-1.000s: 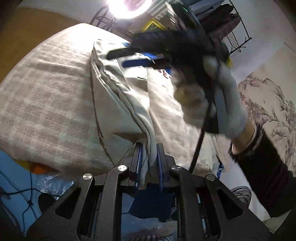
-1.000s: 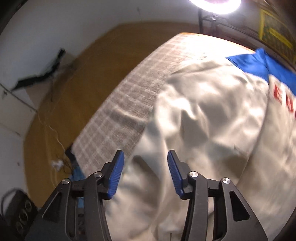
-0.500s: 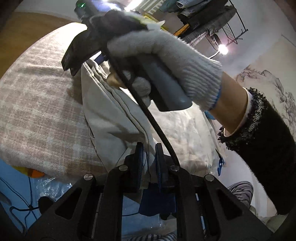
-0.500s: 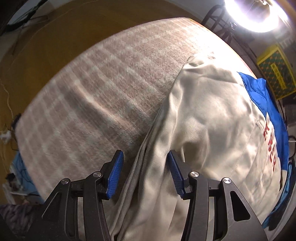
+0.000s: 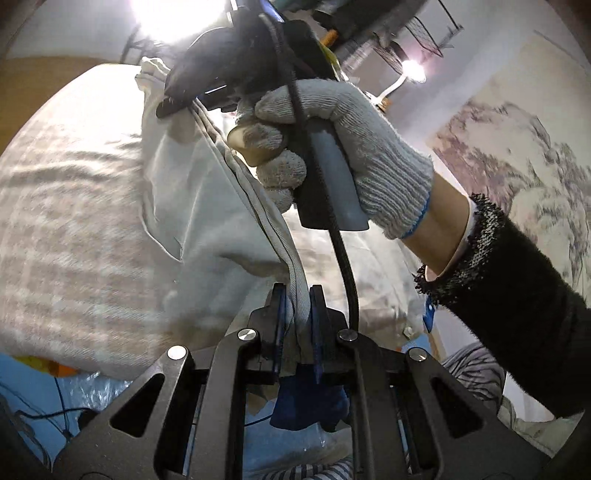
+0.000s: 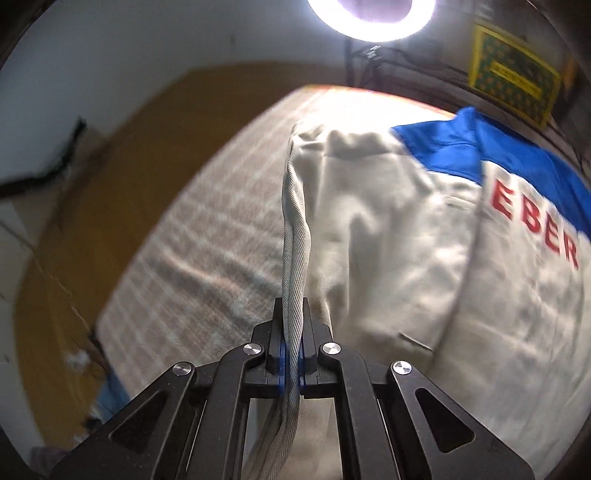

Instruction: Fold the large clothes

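A large cream sweatshirt [image 6: 406, 240] with a blue shoulder panel [image 6: 491, 155] and red letters lies on a checked bedspread [image 6: 207, 240]. My right gripper [image 6: 291, 321] is shut on the sweatshirt's ribbed hem [image 6: 293, 236], which runs taut away from it. My left gripper [image 5: 297, 306] is shut on the same ribbed hem [image 5: 266, 221] nearer the bed's edge. In the left wrist view the right gripper [image 5: 177, 107], held by a gloved hand [image 5: 343, 147], pinches the hem further up and the cloth [image 5: 184, 206] hangs lifted between the two.
The checked bedspread [image 5: 74, 229] covers the bed, with wooden floor [image 6: 110, 177] beyond its far side. A ring light [image 6: 369, 18] glares at the top. A wire rack [image 5: 424, 37] stands behind. Blue plastic and cables [image 5: 55, 398] lie below the bed's near edge.
My right gripper, open over the sweatshirt a second ago, has moved to the ribbed hem and shut on it. The hem is now pulled taut and lifted. My left gripper kept its hold.
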Demonstrator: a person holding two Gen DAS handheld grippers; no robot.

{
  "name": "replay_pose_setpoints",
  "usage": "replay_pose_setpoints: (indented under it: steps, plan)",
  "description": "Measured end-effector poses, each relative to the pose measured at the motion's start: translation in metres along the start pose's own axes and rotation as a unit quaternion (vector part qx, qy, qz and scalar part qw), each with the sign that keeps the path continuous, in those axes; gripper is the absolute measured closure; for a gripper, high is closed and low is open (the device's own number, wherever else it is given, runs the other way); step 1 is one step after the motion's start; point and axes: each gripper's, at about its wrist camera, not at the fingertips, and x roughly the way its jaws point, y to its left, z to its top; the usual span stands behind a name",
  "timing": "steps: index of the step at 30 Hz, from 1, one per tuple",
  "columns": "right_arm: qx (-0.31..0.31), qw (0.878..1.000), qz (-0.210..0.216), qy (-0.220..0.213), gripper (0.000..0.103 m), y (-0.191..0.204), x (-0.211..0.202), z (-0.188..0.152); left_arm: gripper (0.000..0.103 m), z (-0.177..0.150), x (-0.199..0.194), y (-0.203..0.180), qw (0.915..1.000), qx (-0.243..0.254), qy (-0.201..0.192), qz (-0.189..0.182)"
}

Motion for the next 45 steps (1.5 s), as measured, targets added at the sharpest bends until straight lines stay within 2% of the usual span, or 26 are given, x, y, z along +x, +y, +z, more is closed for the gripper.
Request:
replay_pose_setpoints:
  steps: [5,8,12,16,21,25,26,29,30,32,34,35,36,41,43,45]
  plan:
    - [0.086,0.994,0.044,-0.058,0.1,-0.06,-0.045,-0.017,0.093,0.004,0.018,-0.044,0.9986,0.049,0.018,-0.009]
    - [0.155,0.982,0.068,-0.081,0.1,-0.108,-0.061,-0.039,0.093,0.001,0.033,-0.067,0.9964,0.077,0.035,-0.007]
    - [0.224,0.968,0.076,-0.079,0.1,-0.157,-0.058,-0.073,0.093,-0.007,0.054,-0.095,0.9907,0.119,0.065,0.006]
    - [0.273,0.956,0.088,-0.059,0.1,-0.178,-0.035,-0.095,0.093,-0.011,0.07,-0.1,0.9883,0.124,0.089,0.014]
    - [0.266,0.959,0.087,-0.033,0.098,-0.168,-0.014,-0.096,0.093,-0.015,0.07,-0.094,0.9874,0.121,0.099,0.024]
    - [0.265,0.958,0.108,-0.032,0.091,-0.167,-0.028,-0.094,0.084,-0.018,0.057,-0.104,0.9851,0.135,0.107,0.01]
    - [0.262,0.958,0.111,-0.035,0.088,-0.166,-0.039,-0.096,0.081,-0.02,0.053,-0.104,0.9843,0.139,0.109,0.004]
    - [0.248,0.961,0.117,-0.049,0.063,-0.17,-0.073,-0.111,0.08,-0.029,0.031,-0.11,0.9822,0.152,0.108,-0.021]
    - [0.241,0.962,0.119,-0.053,0.06,-0.17,-0.082,-0.118,0.08,-0.03,0.022,-0.11,0.9825,0.149,0.106,-0.033]
    - [0.226,0.964,0.127,-0.053,0.059,-0.168,-0.101,-0.132,0.08,-0.029,0.008,-0.11,0.9836,0.145,0.097,-0.044]
    - [0.218,0.965,0.137,-0.05,0.056,-0.165,-0.119,-0.154,0.08,-0.024,-0.007,-0.102,0.9861,0.141,0.079,-0.04]
    - [0.217,0.965,0.141,-0.048,0.051,-0.163,-0.123,-0.163,0.08,-0.021,-0.012,-0.099,0.9876,0.136,0.07,-0.033]
    - [0.217,0.964,0.147,-0.041,0.046,-0.16,-0.128,-0.177,0.08,-0.016,-0.018,-0.093,0.9899,0.126,0.06,-0.028]
    - [0.204,0.961,0.187,-0.015,0.046,-0.127,-0.135,-0.23,0.08,0.01,-0.026,-0.061,0.9978,0.058,0.03,-0.009]
    - [0.199,0.957,0.21,-0.006,0.046,-0.109,-0.133,-0.244,0.08,0.019,-0.026,-0.048,0.9995,0.024,0.019,-0.006]
    - [0.194,0.957,0.214,0.004,0.043,-0.094,-0.129,-0.247,0.08,0.026,-0.023,-0.038,0.9999,-0.002,0.013,-0.005]
